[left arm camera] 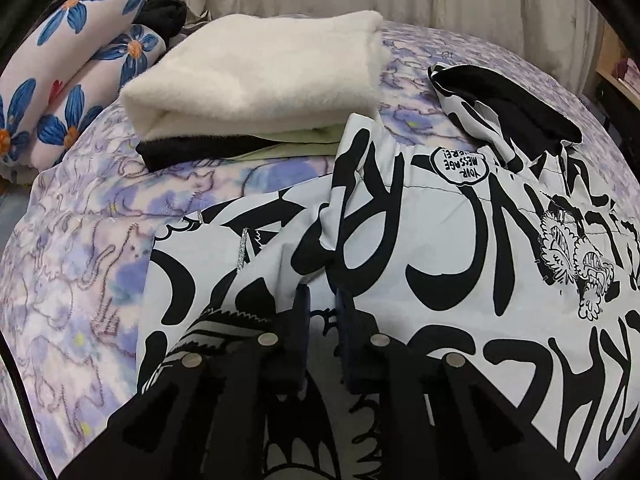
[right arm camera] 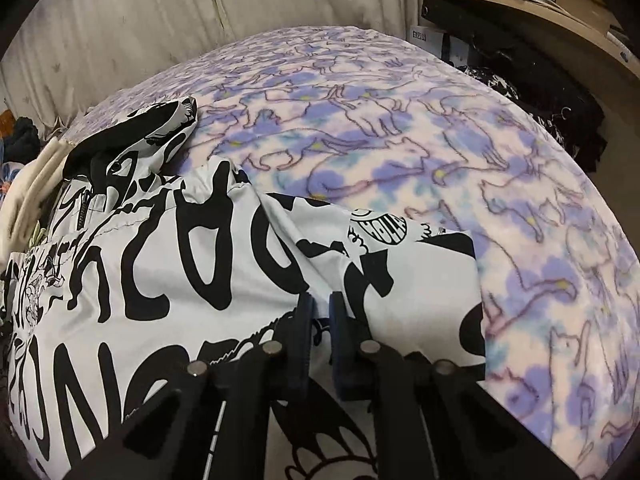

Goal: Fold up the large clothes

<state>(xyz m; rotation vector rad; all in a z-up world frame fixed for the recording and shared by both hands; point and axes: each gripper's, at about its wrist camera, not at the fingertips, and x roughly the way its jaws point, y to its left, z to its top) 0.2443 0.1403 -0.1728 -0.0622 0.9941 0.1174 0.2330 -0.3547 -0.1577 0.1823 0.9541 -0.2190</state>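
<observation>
- While the bed is filling both views, two rolled flowered pillows [left arm camera: 76, 64] are lying at ten o'clock in the left wrist view, with a dark bundle [left arm camera: 166, 10] tucked just behind them.
- Toward twelve o'clock a folded cream blanket [left arm camera: 260, 72] is resting on top of a black garment [left arm camera: 192, 150] and a pale green one [left arm camera: 296, 142], all stacked on the purple cat-print bedspread [left arm camera: 80, 240].
- At the centre and out to three o'clock, the black-and-white graffiti-print jacket [left arm camera: 440, 240] is lying spread on the bedspread, its black-lined hood [left arm camera: 508, 100] pointing toward one o'clock and its top edge touching the stack.
- At six o'clock the left gripper [left arm camera: 323, 300] is hovering over the jacket with its jaws standing narrowly apart; whether fabric is pinched between them, I cannot tell.
- In the right wrist view the jacket [right arm camera: 160, 280] is covering the area from nine to six o'clock, hood [right arm camera: 136, 136] at ten o'clock.
- At six o'clock the right gripper [right arm camera: 322, 304] is sitting on a raised ridge of the jacket, jaws nearly closed with only a slim gap; a real grip cannot be confirmed.
- From twelve to four o'clock the bedspread [right arm camera: 500, 200] is lying bare, and at two o'clock a wooden shelf [right arm camera: 540, 12] is running above dark clutter [right arm camera: 552, 104].
</observation>
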